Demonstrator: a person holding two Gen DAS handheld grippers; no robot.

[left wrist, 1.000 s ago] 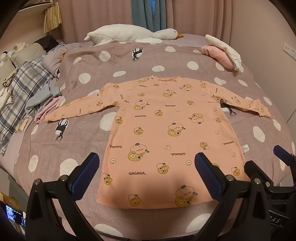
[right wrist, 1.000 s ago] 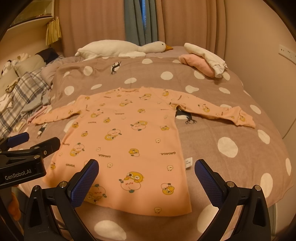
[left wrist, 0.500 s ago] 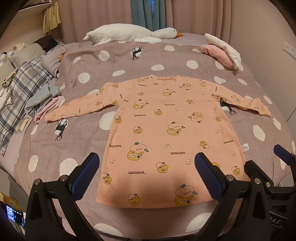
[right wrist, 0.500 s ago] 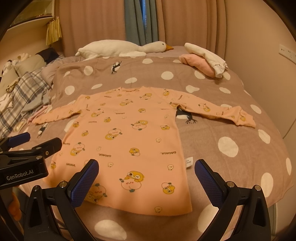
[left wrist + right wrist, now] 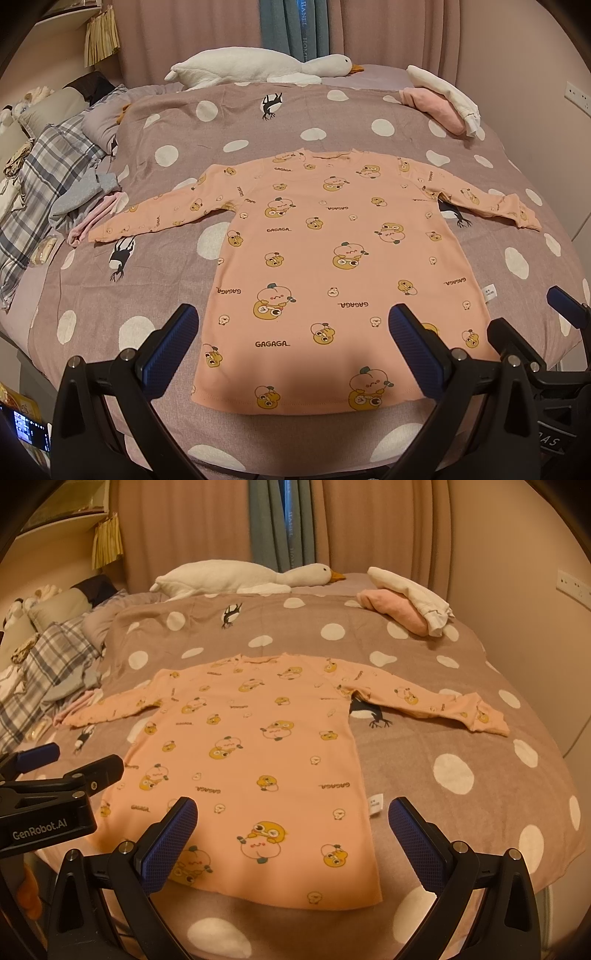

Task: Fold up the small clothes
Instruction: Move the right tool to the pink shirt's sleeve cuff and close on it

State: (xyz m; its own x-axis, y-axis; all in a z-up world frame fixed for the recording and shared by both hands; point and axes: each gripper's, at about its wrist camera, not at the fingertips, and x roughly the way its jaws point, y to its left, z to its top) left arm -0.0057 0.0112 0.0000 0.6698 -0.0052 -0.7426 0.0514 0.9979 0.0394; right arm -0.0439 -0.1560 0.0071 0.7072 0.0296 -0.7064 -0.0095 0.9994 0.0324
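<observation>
A small peach long-sleeved shirt (image 5: pixel 332 258) (image 5: pixel 258 760) printed with cartoon ducks lies flat on the polka-dot bedspread (image 5: pixel 258 122), both sleeves spread out, hem toward me. My left gripper (image 5: pixel 291 343) hovers open above the hem, nothing between its blue-padded fingers (image 5: pixel 170 350). My right gripper (image 5: pixel 291 838) also hangs open over the hem's right part, holding nothing. In the right wrist view the left gripper (image 5: pixel 55 768) shows at the left edge; in the left wrist view the right gripper (image 5: pixel 535 332) shows at the right edge.
A white goose plush (image 5: pixel 258 70) lies at the head of the bed. Folded pink and white clothes (image 5: pixel 439 103) sit at the far right. A plaid blanket and a heap of grey and pink clothes (image 5: pixel 74 192) lie along the left side. A wall runs on the right.
Both views have shifted very slightly; the shirt sits marginally higher in the left wrist view. The shirt and both grippers' openings look unchanged.
</observation>
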